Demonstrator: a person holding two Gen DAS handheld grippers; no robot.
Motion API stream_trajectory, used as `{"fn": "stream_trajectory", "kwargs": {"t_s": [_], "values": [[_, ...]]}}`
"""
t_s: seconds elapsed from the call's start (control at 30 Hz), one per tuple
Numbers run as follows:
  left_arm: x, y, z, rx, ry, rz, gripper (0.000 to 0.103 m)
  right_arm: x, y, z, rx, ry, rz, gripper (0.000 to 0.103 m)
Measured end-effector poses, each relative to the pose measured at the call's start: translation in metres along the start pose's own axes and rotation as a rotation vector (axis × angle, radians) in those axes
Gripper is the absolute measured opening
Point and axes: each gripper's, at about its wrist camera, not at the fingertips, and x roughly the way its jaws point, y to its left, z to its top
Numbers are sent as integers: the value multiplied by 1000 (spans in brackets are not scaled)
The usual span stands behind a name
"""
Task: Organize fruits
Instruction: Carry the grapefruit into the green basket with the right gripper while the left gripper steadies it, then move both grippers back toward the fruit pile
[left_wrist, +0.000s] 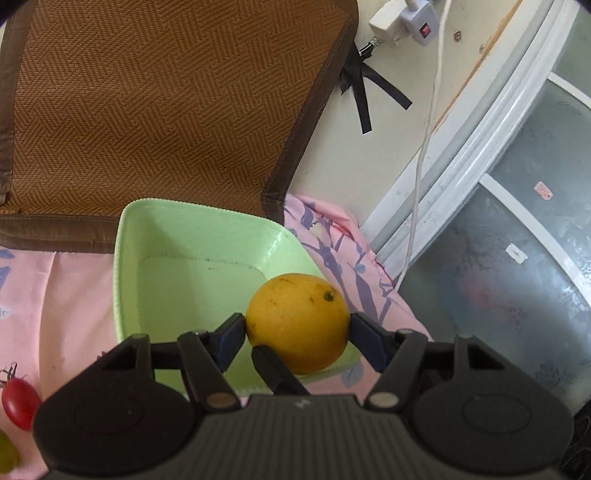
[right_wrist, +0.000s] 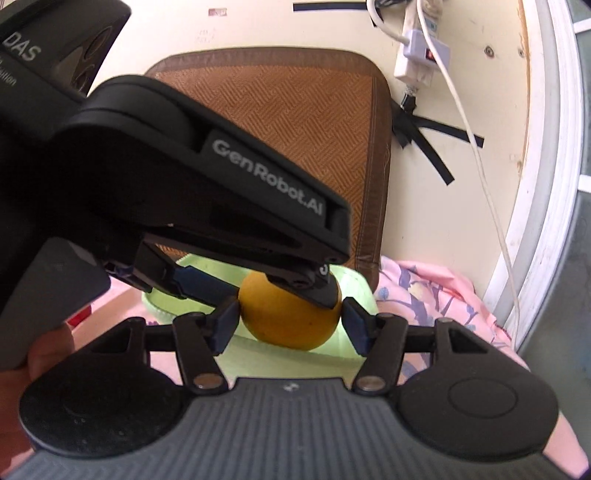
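Note:
An orange (left_wrist: 297, 321) hangs over the near right corner of a pale green tray (left_wrist: 192, 236). My left gripper (left_wrist: 297, 328) is shut on it, one pad pressing each side. In the right wrist view the left gripper (right_wrist: 280, 299) comes in from the upper left and grips the same orange (right_wrist: 288, 325). My right gripper (right_wrist: 290, 321) is also shut on this orange, its pads against the left and right sides. One of its fingers (left_wrist: 273, 369) shows under the orange in the left wrist view. The tray holds nothing else that I can see.
The tray stands on a pink patterned cloth (left_wrist: 74, 295). A red cherry tomato (left_wrist: 20, 402) and a green fruit (left_wrist: 7, 454) lie at the cloth's left edge. A woven brown cushion (left_wrist: 147, 110) lies behind, a power strip (left_wrist: 421, 22) and white cable to the right. A hand (right_wrist: 44, 354) holds the left gripper.

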Motion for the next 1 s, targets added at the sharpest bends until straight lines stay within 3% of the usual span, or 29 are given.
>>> {"fn": "stream_trajectory", "kwargs": {"t_s": [0.07,0.2,0.33,0.47,0.53,0.6,0.67,0.73,0.83,1.0], "values": [[2,-4,-2,40,-11,32,63,-2,-2,-1,1,-28,14,62],[-17,-8,-7,39,-25,21,65,-13,1,-5,-7,-35,17,62],[-87,-7,-28,56,-102,-35,65,-48,3,-14,32,-55,57,61],[-174,18,-71,36,-155,-72,70,-86,7,-24,142,-16,194,54],[-214,33,-94,44,-192,6,70,-103,17,-30,178,0,251,47],[-243,44,-114,83,-210,173,70,-110,29,-31,192,18,298,39],[-262,54,-133,114,-209,329,70,-120,49,-34,181,28,319,39],[-270,63,-148,127,-206,418,69,-120,62,-34,160,40,321,39],[-270,69,-163,152,-177,505,65,-117,76,-34,158,66,309,39],[-269,77,-176,139,-238,527,66,-121,76,-41,219,62,269,40]]}}
